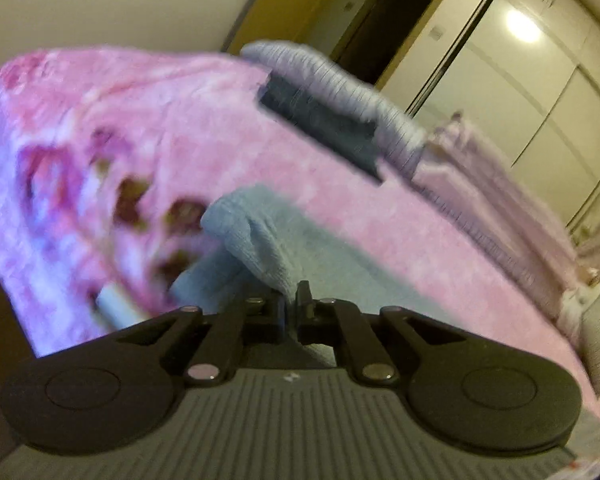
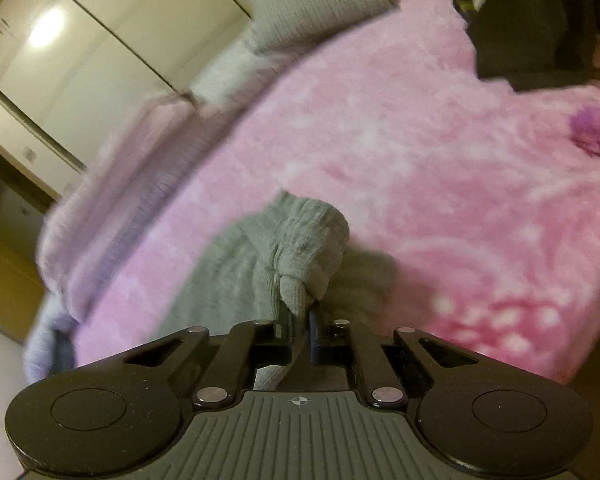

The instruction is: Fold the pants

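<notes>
Both grippers are angled downward over a bed covered by a pink blanket (image 1: pixel 148 120), and each camera frame is tilted, so that the bed runs diagonally across the view. No hand or sleeve is seen in either view; only the black linkages and the ribbed grey bodies of the tools are shown. The left gripper (image 1: pixel 292 300) is pinched almost fully together on a raised fold of the pants (image 1: pixel 260 240), a pale blue-grey ribbed garment whose remainder is spread flat on the blanket to the right of the fingers. The right gripper (image 2: pixel 300 316) is likewise closed tight on a bunched, gathered edge of the same garment (image 2: pixel 300 248), which is seen as grey-green in that view and is trailed away to the left across the blanket. Both pictures are smeared by motion, so which part of the pants is pinched, waistband or hem, cannot be told. A grey knitted pillow (image 1: pixel 340 84) is lain at the far edge of the bed, with a dark flat object (image 1: pixel 320 128) in front of it that is possibly folded cloth. Pale wardrobe doors (image 1: pixel 520 80) are seen behind the bed.
</notes>
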Tool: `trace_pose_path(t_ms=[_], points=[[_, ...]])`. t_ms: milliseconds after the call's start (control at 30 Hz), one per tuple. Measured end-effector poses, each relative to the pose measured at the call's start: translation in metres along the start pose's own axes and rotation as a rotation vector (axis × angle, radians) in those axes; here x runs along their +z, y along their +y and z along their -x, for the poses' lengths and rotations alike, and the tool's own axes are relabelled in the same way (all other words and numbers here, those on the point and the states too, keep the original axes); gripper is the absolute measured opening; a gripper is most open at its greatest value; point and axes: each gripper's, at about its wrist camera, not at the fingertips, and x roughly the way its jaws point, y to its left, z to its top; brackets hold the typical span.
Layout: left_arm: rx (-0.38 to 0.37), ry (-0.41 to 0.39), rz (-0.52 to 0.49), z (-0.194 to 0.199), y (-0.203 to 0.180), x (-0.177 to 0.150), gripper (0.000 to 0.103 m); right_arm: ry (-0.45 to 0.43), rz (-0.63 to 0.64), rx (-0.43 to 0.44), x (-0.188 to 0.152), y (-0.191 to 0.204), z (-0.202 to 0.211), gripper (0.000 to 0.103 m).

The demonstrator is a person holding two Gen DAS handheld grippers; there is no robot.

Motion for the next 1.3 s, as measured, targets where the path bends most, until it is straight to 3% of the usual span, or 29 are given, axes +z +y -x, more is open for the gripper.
trace_pose_path(t_ms=[67,133,267,333,400,467,600,667,700,733,867,967,1033,1100,1167,1233,1300], points=[[0.023,0.033,0.034,-0.004,0.007,-0.010,0.004,0.052,-0.002,-0.050,-0.005,-0.011,-0.010,0.004],[0.008,-0.006,0.029,0.007,0.004,-0.012,0.004,0.032,-0.026,-0.015,-0.005,-0.016,-0.005,0.004],[-0.007,-0.073,-0.079,0.024,-0.015,-0.006,0.004,0.009,-0.015,0.026,0.001,-0.009,0.003,0.004],[0.039,-0.050,-0.097,0.013,-0.015,-0.013,0.004,0.032,0.015,-0.011,-0.001,-0.008,-0.009,0.004],[0.101,0.026,-0.107,-0.006,-0.010,-0.029,0.005,0.052,0.029,-0.041,-0.007,-0.015,-0.025,0.004],[0.100,-0.009,-0.115,-0.001,-0.012,-0.035,0.005,0.055,0.006,-0.045,-0.013,-0.022,-0.030,0.004],[0.109,0.008,-0.175,0.002,-0.017,-0.031,0.009,0.046,0.071,-0.044,-0.010,-0.016,-0.026,0.005],[0.116,0.024,-0.180,0.002,-0.016,-0.029,0.010,0.059,0.092,-0.064,-0.009,-0.015,-0.025,0.021],[0.124,0.022,-0.180,0.004,-0.018,-0.028,0.011,0.047,0.104,-0.097,-0.009,-0.014,-0.021,0.042],[0.133,0.016,-0.184,0.008,-0.020,-0.027,0.011,0.011,0.122,-0.136,-0.010,-0.012,-0.013,0.050],[0.215,-0.035,-0.228,0.028,-0.031,-0.026,0.018,-0.114,0.128,-0.144,-0.022,-0.011,0.017,0.050],[0.271,-0.090,-0.297,0.038,-0.045,-0.025,0.018,-0.182,0.262,-0.131,-0.038,0.009,0.028,0.049],[0.246,-0.122,-0.339,0.041,-0.056,-0.026,0.018,-0.212,0.386,-0.122,-0.051,0.027,0.025,0.048],[0.186,-0.104,-0.387,0.033,-0.067,-0.031,0.023,-0.192,0.484,-0.095,-0.061,0.041,0.012,0.048],[0.155,-0.027,-0.455,0.012,-0.075,-0.041,0.028,-0.121,0.556,-0.140,-0.073,0.049,-0.014,0.048],[0.197,0.083,-0.478,-0.015,-0.075,-0.051,0.030,-0.053,0.590,-0.213,-0.080,0.049,-0.041,0.049],[0.200,0.063,-0.471,-0.017,-0.076,-0.054,0.030,-0.065,0.556,-0.225,-0.079,0.052,-0.044,0.050]])
